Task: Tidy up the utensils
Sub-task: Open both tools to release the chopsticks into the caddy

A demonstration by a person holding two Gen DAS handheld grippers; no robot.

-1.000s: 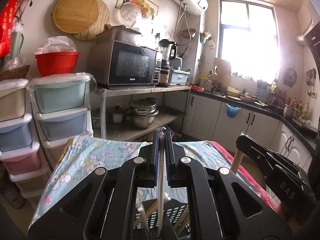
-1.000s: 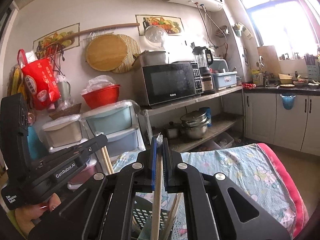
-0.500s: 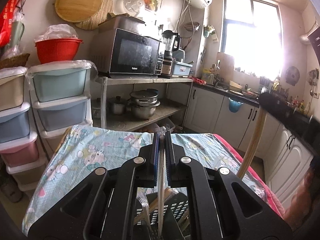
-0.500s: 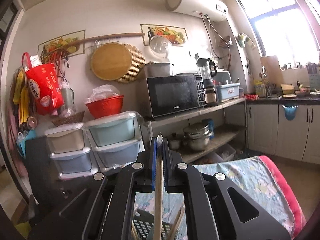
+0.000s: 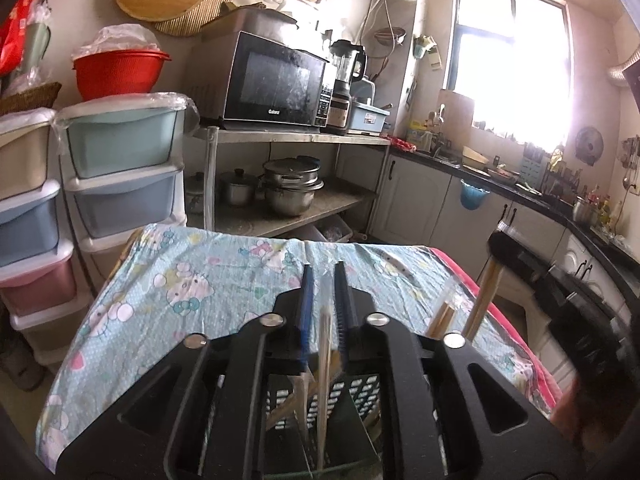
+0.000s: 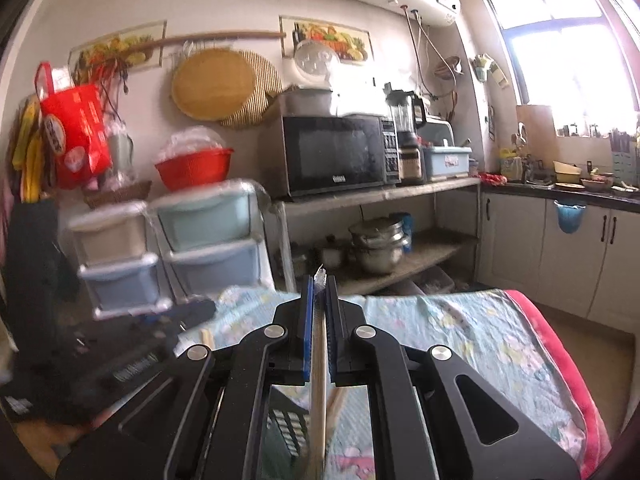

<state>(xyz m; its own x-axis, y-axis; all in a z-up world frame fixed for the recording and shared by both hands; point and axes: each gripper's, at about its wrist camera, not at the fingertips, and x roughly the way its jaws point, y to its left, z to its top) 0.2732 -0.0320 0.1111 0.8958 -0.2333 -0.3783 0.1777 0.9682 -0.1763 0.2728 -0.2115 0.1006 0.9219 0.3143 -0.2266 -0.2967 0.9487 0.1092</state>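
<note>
Two grippers, each with a wrapped chopstick pair between its fingers, hang over the black slotted basket (image 5: 362, 390) sitting on the near part of the tabletop (image 5: 224, 280), which has a light blue cartoon cloth over it. The left gripper (image 5: 323, 280) is opening its jaws right now; the wrapped chopsticks (image 5: 325, 344) stand in the gap with space showing on both sides, so the pads don't look like they're pressing, and the lower ends drop down into the basket. The right gripper (image 6: 319, 292) has its jaws pinched tight on its own chopsticks (image 6: 318, 380), clear wrapper tip poking out above the fingertips, the stick running down toward the basket (image 6: 286, 424) below.

From the left camera you can also see more chopsticks (image 5: 480, 300) leaning up by the right edge of the tabletop, under the blurry black body of the other gripper. Microwave (image 5: 276, 84) and stacked plastic drawers (image 5: 120, 184) sit beyond the far edge.
</note>
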